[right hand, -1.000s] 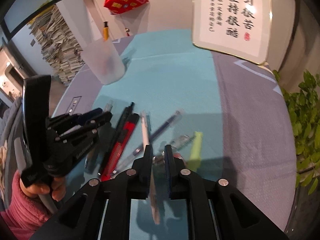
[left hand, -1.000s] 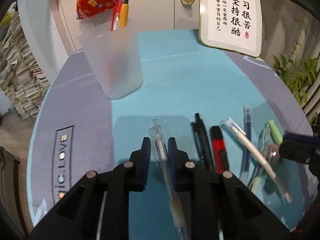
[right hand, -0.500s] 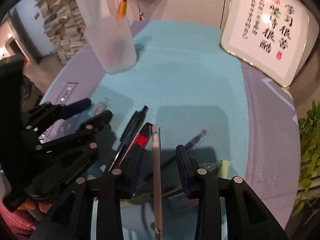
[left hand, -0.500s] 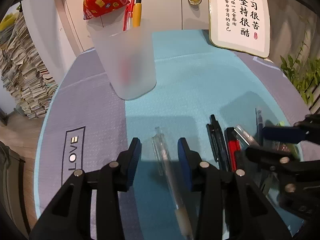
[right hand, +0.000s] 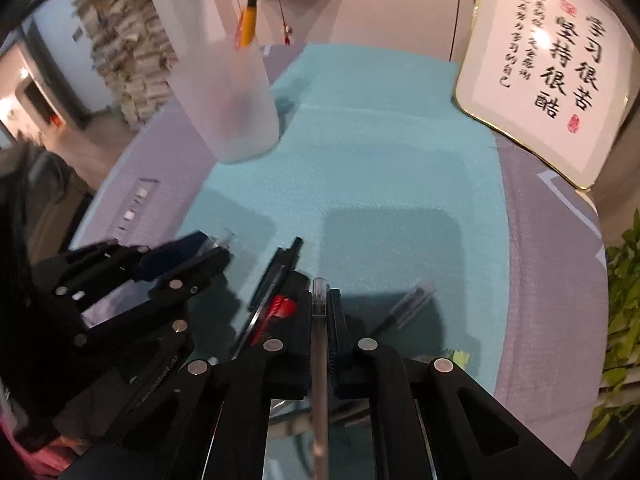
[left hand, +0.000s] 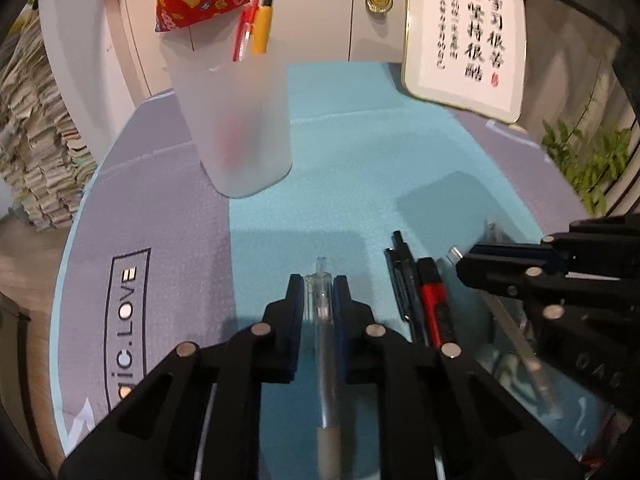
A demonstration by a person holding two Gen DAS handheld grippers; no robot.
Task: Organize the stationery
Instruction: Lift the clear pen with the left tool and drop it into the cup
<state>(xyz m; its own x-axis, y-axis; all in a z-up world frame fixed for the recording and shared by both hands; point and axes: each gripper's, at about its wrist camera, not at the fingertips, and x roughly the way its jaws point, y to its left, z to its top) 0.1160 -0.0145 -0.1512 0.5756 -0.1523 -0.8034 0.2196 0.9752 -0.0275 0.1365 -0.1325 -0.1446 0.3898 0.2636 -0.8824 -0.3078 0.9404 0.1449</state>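
Pens lay along my teal-and-grey surface; each gripper, left and right, clamped one; calligraphy plaque at far edge.

My left claw is closed tight on a clear pen, fingers pointing forward, low over the tabletop. My right claw is clamped on a slim pen, just beside the left one. Both sit level, side by side.
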